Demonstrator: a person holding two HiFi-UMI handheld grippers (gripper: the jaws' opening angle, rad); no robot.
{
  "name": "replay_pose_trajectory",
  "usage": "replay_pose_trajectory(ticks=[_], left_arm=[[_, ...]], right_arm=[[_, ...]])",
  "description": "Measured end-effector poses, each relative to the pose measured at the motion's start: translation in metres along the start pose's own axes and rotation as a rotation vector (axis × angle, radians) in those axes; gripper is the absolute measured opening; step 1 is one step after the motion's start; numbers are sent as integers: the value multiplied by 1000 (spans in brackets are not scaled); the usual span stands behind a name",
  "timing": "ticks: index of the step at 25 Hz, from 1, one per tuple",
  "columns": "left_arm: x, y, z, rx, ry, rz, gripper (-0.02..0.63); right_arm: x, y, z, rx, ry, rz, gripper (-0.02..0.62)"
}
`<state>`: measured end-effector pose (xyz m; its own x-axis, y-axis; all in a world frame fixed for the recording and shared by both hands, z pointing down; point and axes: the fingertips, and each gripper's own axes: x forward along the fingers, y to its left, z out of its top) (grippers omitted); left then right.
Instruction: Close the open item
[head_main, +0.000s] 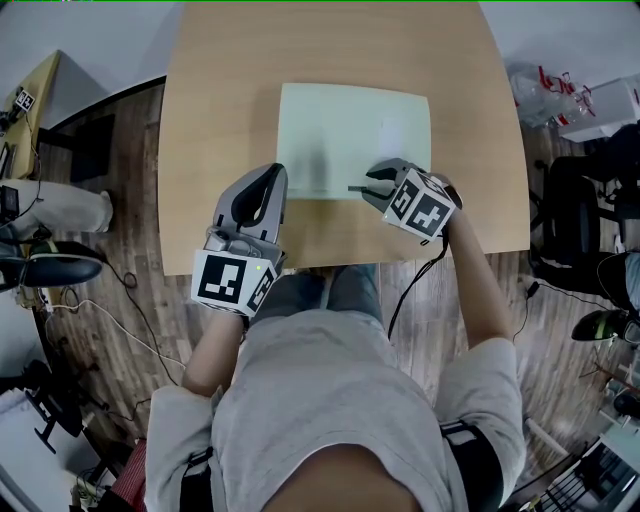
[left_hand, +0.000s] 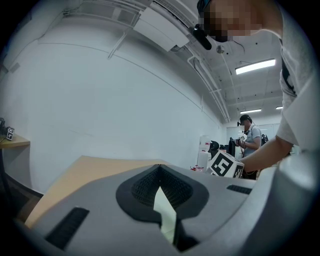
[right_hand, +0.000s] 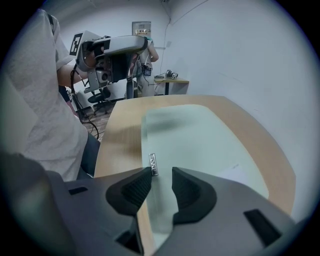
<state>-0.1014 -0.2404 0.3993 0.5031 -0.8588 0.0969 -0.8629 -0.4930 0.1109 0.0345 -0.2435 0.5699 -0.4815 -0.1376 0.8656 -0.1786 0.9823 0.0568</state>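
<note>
A flat pale green zip bag (head_main: 355, 135) lies on the wooden table (head_main: 220, 100). My left gripper (head_main: 270, 182) sits at the bag's near left corner. In the left gripper view its jaws (left_hand: 162, 200) are shut on a thin sliver of the bag's edge (left_hand: 165, 216). My right gripper (head_main: 368, 186) is at the bag's near edge, further right, with its jaws apart. In the right gripper view the small metal zipper pull (right_hand: 153, 164) lies just ahead of the left fingertip. Nothing is pressed between the right gripper's (right_hand: 161, 182) pads. The bag (right_hand: 195, 135) stretches away beyond them.
The table's front edge is right below both grippers, against the person's legs. Chairs and cables stand on the wood floor to the left (head_main: 60, 265) and white bags to the right (head_main: 560, 95). Another person (left_hand: 248, 135) stands far off.
</note>
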Motion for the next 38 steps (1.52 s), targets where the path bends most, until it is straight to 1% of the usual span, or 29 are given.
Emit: replay_pose_trajectory(ticks=[9,13,21,23,28,38], left_arm=[[4,1,-1,-8,1,-1,12],[6,1,1,-9,-1,-1,12],[7,-2,5,-7,-11,-14,12],[7,-3,6,-8,-15,-18,12],[9,-4,8,-10,-17,-24,12],[8,1,9,-9,-23,-13,12]], right_arm=[[2,0,-1,39,-4,25,135],[2,-1,1,26,-6,25,135],[-7,-3,3,94,-48,-16,123],[-8,-4,4,93,-51,-24,121],[-1,-6,2,82,-7,-43,114],[6,-6,-4,176,48,-16,110]])
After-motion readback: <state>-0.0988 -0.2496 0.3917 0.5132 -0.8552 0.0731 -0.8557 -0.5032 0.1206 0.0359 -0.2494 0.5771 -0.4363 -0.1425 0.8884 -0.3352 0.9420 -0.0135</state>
